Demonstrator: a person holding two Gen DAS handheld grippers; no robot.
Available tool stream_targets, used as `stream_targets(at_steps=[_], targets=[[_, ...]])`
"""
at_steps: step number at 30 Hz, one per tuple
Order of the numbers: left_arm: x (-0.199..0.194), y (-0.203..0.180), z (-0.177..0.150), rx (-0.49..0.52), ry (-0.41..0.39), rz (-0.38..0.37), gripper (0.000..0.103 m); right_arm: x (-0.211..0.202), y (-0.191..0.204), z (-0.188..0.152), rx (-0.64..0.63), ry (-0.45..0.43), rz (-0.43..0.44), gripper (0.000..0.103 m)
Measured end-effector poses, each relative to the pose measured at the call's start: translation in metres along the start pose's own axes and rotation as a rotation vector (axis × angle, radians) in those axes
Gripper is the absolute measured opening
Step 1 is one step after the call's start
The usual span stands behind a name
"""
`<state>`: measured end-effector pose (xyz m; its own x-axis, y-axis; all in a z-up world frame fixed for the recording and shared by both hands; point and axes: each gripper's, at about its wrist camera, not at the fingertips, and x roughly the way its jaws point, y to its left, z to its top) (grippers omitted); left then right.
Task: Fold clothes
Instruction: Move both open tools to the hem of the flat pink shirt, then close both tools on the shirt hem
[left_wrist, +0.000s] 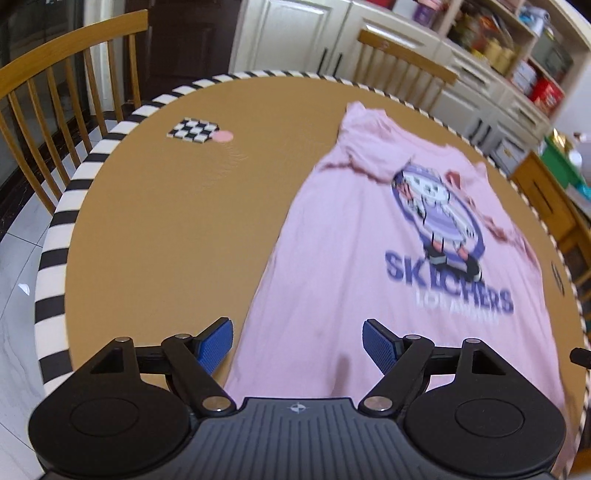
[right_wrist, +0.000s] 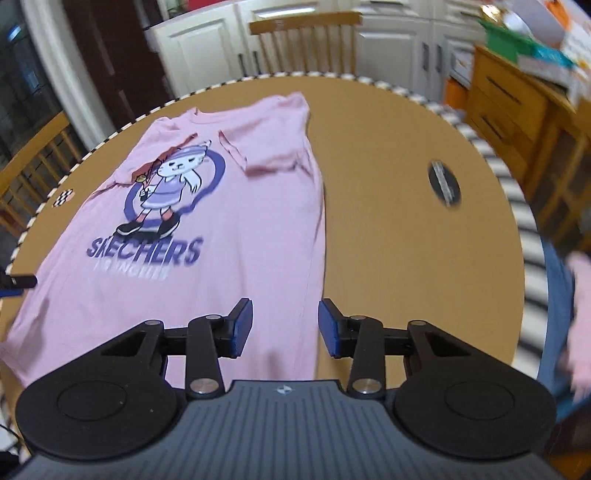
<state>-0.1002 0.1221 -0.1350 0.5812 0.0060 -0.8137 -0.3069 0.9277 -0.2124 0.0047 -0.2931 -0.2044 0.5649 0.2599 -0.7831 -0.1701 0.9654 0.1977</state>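
A pink T-shirt (left_wrist: 354, 240) with a purple cartoon print and lettering lies flat on the round brown table (left_wrist: 166, 229), both sleeves folded in over the chest. My left gripper (left_wrist: 297, 341) is open above the shirt's near left hem, nothing between its blue pads. In the right wrist view the same T-shirt (right_wrist: 236, 229) lies left of centre on the table (right_wrist: 399, 240). My right gripper (right_wrist: 285, 325) is open above the shirt's near right edge, its blue pads apart with nothing pressed between them.
A checkered marker (left_wrist: 194, 130) and a small pink disc (left_wrist: 224, 137) lie at the table's far left. A dark oval object (right_wrist: 444, 182) lies on the right side. Wooden chairs (left_wrist: 48, 99) ring the striped rim; cabinets and shelves stand behind. A person's jeans (right_wrist: 557, 317) show at right.
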Motion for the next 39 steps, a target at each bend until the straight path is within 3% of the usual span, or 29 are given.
stream_targets(at_steps=[2,5,8,15,19,21,25,28,32,39], targets=[[-0.005,0.009,-0.007,0.019,0.017,-0.003,0.08,-0.008,0.01,-0.012,0.023,-0.004,-0.033,0.047],[-0.014,0.028,-0.019,0.018,0.045,-0.012,0.081,-0.022,0.027,-0.029,0.014,-0.038,-0.09,0.066],[-0.023,0.046,-0.028,-0.021,0.055,-0.046,0.081,-0.037,0.036,-0.05,-0.014,-0.065,-0.147,0.066],[-0.04,0.064,-0.041,-0.077,0.092,-0.077,0.081,-0.052,0.019,-0.082,0.08,0.015,-0.186,0.064],[-0.046,0.063,-0.05,-0.105,0.132,-0.085,0.079,-0.056,0.008,-0.089,0.14,0.029,-0.136,0.061],[-0.048,0.061,-0.054,-0.103,0.134,-0.08,0.073,-0.056,0.005,-0.089,0.141,0.037,-0.105,0.051],[-0.049,0.055,-0.057,-0.076,0.121,-0.058,0.067,-0.054,-0.004,-0.087,0.187,0.083,-0.059,0.048],[-0.048,0.058,-0.054,-0.112,0.129,-0.068,0.07,-0.055,-0.016,-0.089,0.278,0.103,-0.002,0.048],[-0.046,0.069,-0.048,-0.236,0.145,-0.098,0.075,-0.054,-0.034,-0.093,0.404,0.124,0.053,0.047],[-0.045,0.06,-0.049,-0.19,0.147,-0.072,0.078,-0.054,-0.034,-0.093,0.379,0.135,0.055,0.046]])
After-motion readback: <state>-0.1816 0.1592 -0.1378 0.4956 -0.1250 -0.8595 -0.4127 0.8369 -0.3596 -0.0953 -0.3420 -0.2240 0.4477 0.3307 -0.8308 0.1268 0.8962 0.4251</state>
